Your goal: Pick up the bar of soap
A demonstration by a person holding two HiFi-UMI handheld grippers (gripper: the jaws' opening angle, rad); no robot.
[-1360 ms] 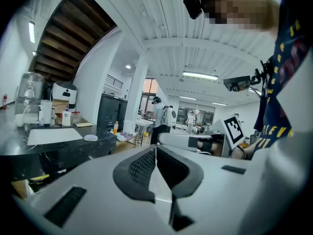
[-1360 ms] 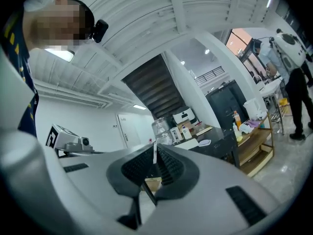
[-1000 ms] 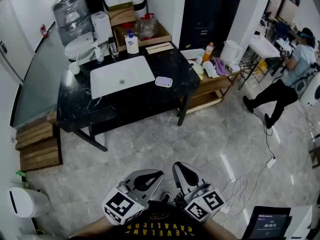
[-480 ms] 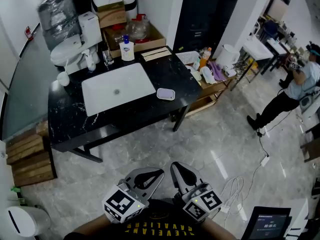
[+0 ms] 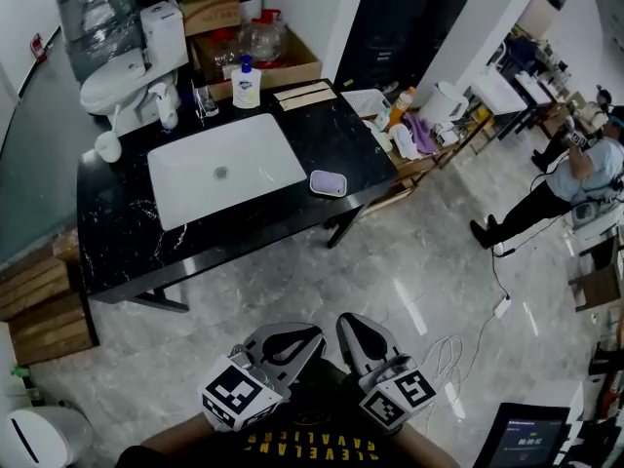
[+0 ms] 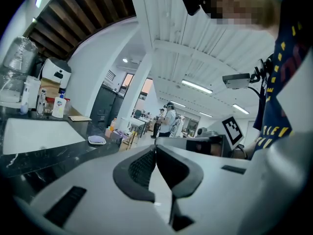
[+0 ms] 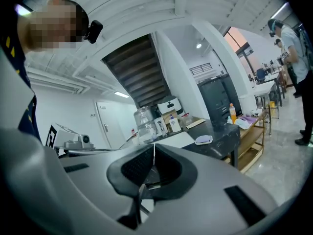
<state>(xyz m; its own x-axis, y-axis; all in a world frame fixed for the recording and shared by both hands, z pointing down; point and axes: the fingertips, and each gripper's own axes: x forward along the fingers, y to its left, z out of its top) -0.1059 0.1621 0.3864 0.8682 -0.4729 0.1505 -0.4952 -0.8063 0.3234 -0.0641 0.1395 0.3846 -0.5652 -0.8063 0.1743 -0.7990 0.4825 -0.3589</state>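
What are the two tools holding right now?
Nothing. The left tool and the right tool are both shut with nothing between their jaws. The bar of soap lies on the black counter, well away from both.

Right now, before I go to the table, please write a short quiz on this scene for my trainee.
1. True or false: in the head view, the soap lies on the table, right of the sink.
2. The left gripper and right gripper are: A open; B shut and empty; C shut on the soap.
3. Has either gripper reached the table?
Key: 1 true; 2 B; 3 no, both are well short of it.
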